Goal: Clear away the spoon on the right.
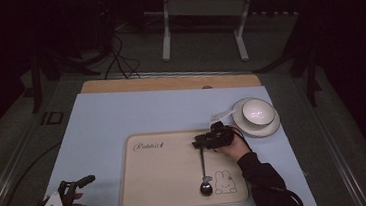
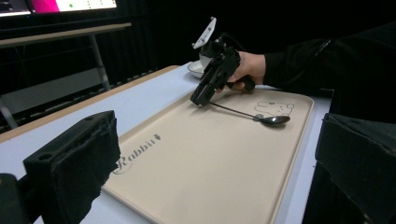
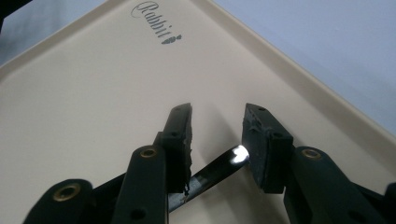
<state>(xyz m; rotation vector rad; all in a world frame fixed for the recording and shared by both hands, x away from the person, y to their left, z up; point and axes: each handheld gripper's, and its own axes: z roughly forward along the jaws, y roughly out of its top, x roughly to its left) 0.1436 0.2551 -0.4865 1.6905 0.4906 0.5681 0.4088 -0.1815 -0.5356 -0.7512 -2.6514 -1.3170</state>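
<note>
- The right gripper [image 1: 200,142] has its fingers [image 3: 180,140] parted around the spoon's handle tip, pads apparently off it, as if letting go.
- The left gripper [image 1: 93,198] idles wide open, near left.
- The tray [image 1: 153,186] carries the spoon [image 1: 205,174], bowl toward the near edge by the rabbit.

"Rabbit" in dark cursive script, small mark after it, on beige tray [image 1: 178,183], far left corner. Rabbit outline drawing, tray's near right corner.

Glossy metal spoon [image 1: 206,188] on a matt, smooth, probably plastic tray [image 1: 163,185].
</note>
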